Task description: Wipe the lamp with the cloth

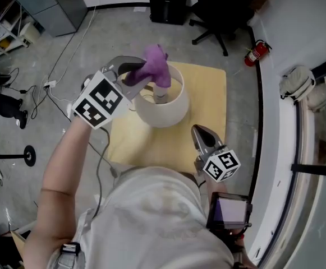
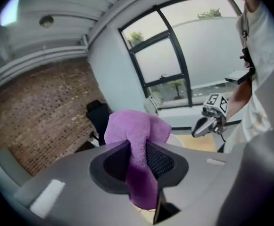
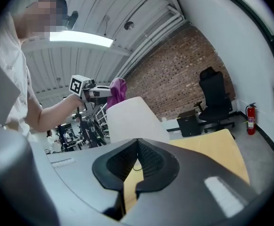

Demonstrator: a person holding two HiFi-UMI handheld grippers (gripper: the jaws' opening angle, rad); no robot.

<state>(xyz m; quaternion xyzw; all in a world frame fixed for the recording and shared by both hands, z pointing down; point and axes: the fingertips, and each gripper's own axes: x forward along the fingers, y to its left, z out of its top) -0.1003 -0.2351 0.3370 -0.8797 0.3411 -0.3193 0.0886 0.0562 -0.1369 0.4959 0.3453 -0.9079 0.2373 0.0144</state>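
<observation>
Left gripper (image 1: 130, 73), clamped on a purple cloth (image 1: 156, 66), holds it over the open top of the white lamp (image 1: 163, 114) on a yellow table (image 1: 210, 94), possibly touching the rim; right gripper (image 1: 201, 134) hovers nearby, jaws together and empty; wiping seems underway, and the next move is likely a sweep around the shade.

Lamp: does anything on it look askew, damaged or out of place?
Nothing stands out. The lamp stands on the table, white and whole as far as shown, and the left gripper holds the purple cloth over its open top.
</observation>
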